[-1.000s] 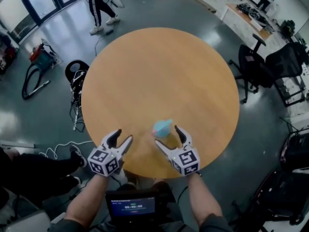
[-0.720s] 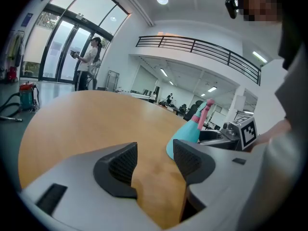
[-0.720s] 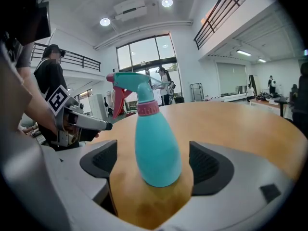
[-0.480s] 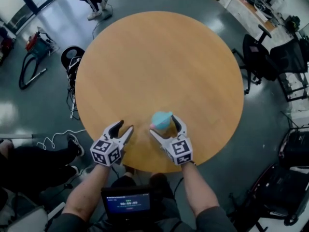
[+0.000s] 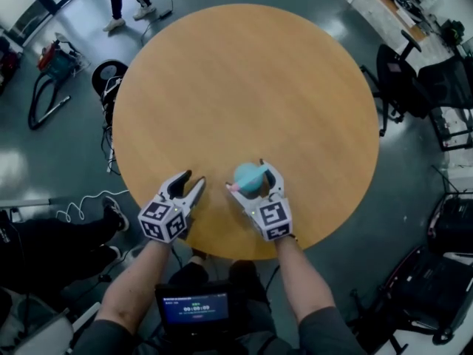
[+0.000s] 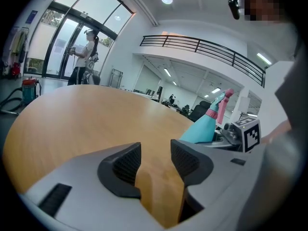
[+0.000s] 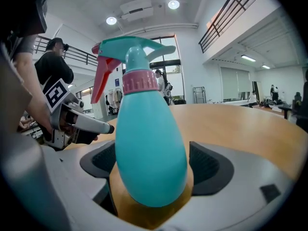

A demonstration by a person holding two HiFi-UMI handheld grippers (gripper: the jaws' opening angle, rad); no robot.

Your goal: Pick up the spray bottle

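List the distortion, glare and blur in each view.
Head view: fisheye curves the room round the table; glare whitens the floor. Left gripper view: black vignette corners, overexposed glass doors. Right gripper view: the close spray bottle looks swollen; ceiling lights flare.

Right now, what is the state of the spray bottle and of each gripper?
spray bottle: upright on the table, not yet lifted.
right gripper: jaws open and just been opening, with the spray bottle standing between them.
left gripper: jaws open but just been closing a little, nothing between them.
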